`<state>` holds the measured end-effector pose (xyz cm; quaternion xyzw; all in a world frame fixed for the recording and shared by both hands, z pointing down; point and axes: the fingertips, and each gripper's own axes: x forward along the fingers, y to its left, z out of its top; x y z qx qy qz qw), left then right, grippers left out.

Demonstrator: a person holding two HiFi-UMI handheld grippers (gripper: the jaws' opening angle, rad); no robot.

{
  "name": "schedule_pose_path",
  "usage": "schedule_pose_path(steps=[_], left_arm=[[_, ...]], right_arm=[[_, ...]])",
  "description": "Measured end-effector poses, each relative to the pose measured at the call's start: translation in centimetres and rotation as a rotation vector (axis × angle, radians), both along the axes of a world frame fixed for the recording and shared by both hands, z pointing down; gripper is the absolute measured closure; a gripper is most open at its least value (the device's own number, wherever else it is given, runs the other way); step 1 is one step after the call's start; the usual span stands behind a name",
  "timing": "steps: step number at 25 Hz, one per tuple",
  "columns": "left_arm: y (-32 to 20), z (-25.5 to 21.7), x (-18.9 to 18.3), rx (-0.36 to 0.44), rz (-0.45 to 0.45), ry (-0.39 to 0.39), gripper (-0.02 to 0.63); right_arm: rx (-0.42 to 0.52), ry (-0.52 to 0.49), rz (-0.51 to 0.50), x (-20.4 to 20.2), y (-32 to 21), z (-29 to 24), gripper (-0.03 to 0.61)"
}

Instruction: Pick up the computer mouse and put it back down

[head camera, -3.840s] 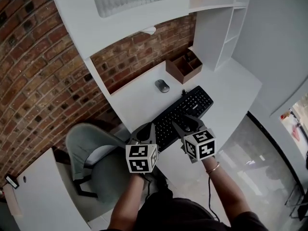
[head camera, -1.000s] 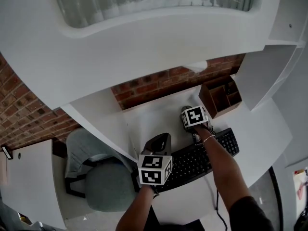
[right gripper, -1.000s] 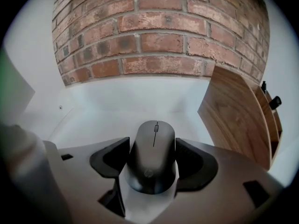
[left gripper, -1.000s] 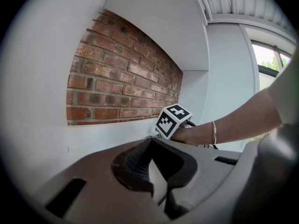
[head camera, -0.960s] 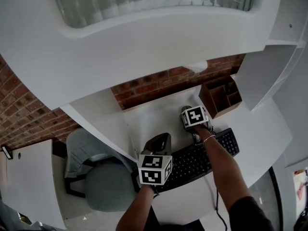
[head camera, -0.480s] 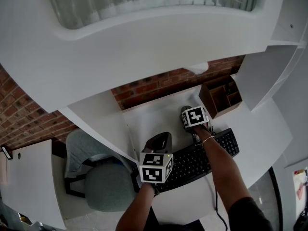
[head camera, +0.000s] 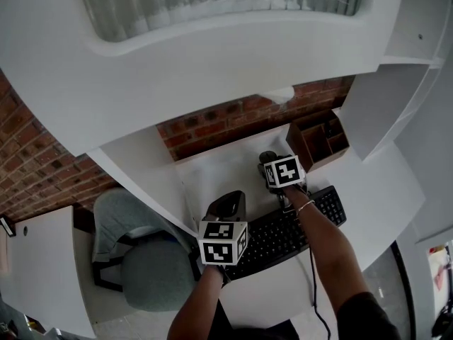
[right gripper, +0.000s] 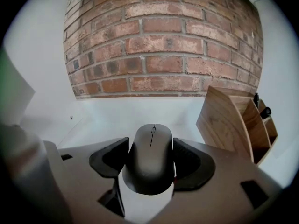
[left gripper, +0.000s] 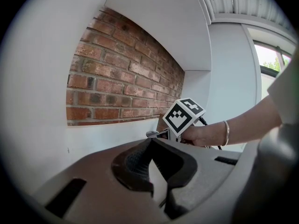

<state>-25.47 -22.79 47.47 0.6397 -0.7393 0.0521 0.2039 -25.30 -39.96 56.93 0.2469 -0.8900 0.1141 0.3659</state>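
Matt plastic mouse, rough brick wall

1. Computer mouse: plain dark grey.
2. Right gripper: dark grey, with a cube patterned in black-and-white squares.
3. Keyboard: black.
4. Desk: white.
5. Wall: red-brown brick, pale mortar lines.
6. Organiser: brown wood grain.
7. Chair: grey-green.

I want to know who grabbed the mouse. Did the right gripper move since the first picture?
Yes. The right gripper went from the near edge of the keyboard to its far side, toward the brick wall, and now grips the mouse.
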Motion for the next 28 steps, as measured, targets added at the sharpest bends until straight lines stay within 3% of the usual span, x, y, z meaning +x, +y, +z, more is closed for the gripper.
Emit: schedule_pose_path(steps=[13, 21, 28], left_arm=[[1.8, -3.0, 1.9, 0.020, 0.055, -0.033, 0.604], [1.4, -4.6, 5.5, 0.023, 0.131, -0.048, 0.604], [1.1, -5.2, 9.6, 0.037, 0.255, -0.043, 0.604]], right_arm=[[0.061, -0.117, -0.027, 3.2, 4.8, -7.7, 0.291], [0.102, -0.164, 0.001, 8.4, 6.6, -11.8, 0.291], [0.114, -0.204, 0.098, 13.9, 9.1, -13.3, 0.291]])
